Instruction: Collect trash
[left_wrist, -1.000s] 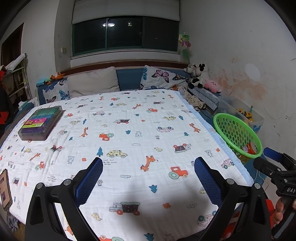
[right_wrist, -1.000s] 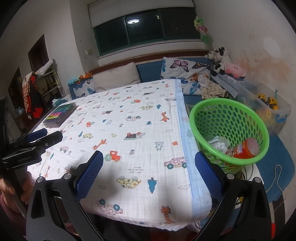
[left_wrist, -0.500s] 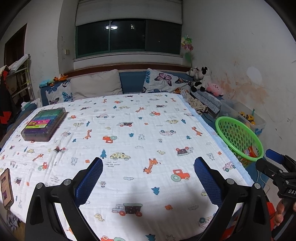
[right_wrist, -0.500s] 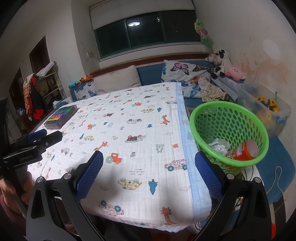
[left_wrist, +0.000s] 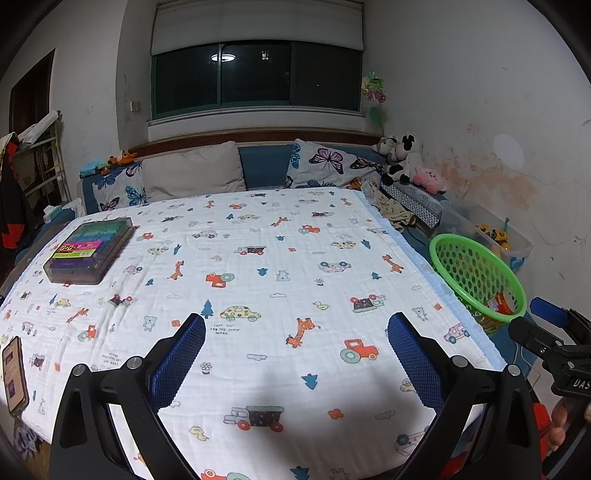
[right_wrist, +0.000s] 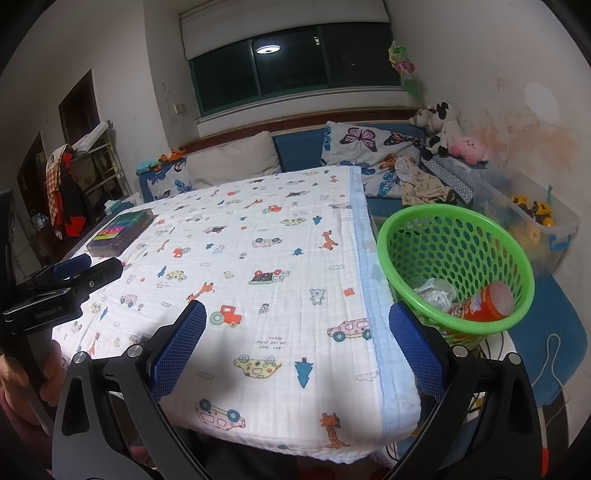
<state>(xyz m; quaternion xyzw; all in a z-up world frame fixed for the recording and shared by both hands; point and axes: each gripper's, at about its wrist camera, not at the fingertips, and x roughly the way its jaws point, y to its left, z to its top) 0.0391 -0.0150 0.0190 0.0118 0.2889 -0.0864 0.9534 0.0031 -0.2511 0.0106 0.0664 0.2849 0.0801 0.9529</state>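
left hand-held gripper (right_wrist: 70, 275): "GenRobot.AI" on its body | right hand-held gripper (left_wrist: 554, 332): "DAS", cut off at frame edge | bedspread (left_wrist: 258, 258): small print "LOOK OUT FOR THE SNOW MOON", barely legible

Left gripper (left_wrist: 295, 354) over near edge of bed blanket (left_wrist: 280, 236), blue pads wide apart, empty. Marker case (left_wrist: 90, 249) near blanket's left edge. Green basket (left_wrist: 476, 280) off right edge, red can (left_wrist: 502, 303) inside.
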